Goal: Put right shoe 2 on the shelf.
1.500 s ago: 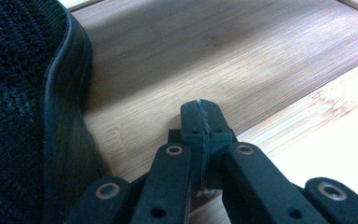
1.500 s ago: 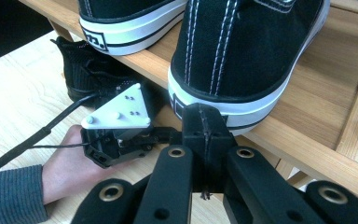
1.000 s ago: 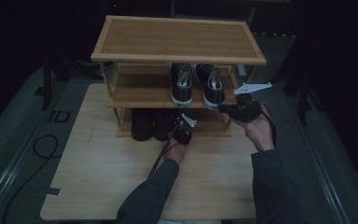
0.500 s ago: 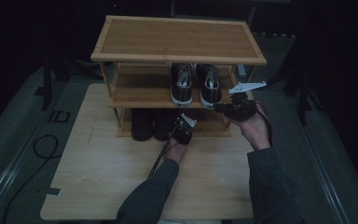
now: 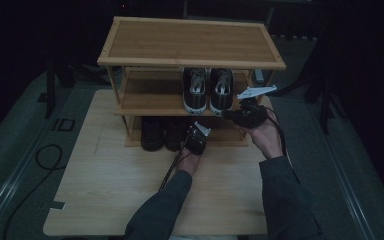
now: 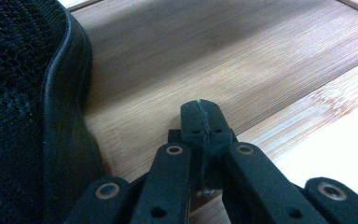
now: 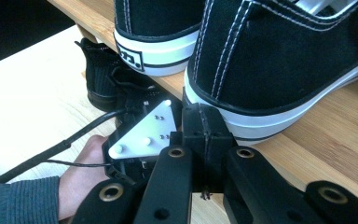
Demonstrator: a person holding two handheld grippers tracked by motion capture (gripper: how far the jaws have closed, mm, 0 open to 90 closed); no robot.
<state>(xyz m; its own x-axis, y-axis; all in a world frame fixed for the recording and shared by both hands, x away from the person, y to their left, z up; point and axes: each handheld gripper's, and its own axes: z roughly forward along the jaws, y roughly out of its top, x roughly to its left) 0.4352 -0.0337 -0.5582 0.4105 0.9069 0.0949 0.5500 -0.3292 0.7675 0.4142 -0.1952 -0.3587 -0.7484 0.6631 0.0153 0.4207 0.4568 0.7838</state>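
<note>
High view: left gripper [image 5: 196, 138] at the bottom shelf's front edge, just beside dark shoes [image 5: 162, 134] at its 9 o'clock. Right gripper [image 5: 245, 114] at 3 o'clock of the black-and-white sneakers [image 5: 209, 90] on the middle shelf of the bamboo rack [image 5: 190, 42]. Pale wooden table [image 5: 110, 190]; dark surroundings.

Left gripper view: jaws shut tight, empty, over shelf slats; black mesh shoe [image 6: 28, 107] at 9 o'clock.

Right gripper view: jaws pressed together, empty, tips against the nearer sneaker's white sole [image 7: 242, 119] at 12 o'clock.
</note>
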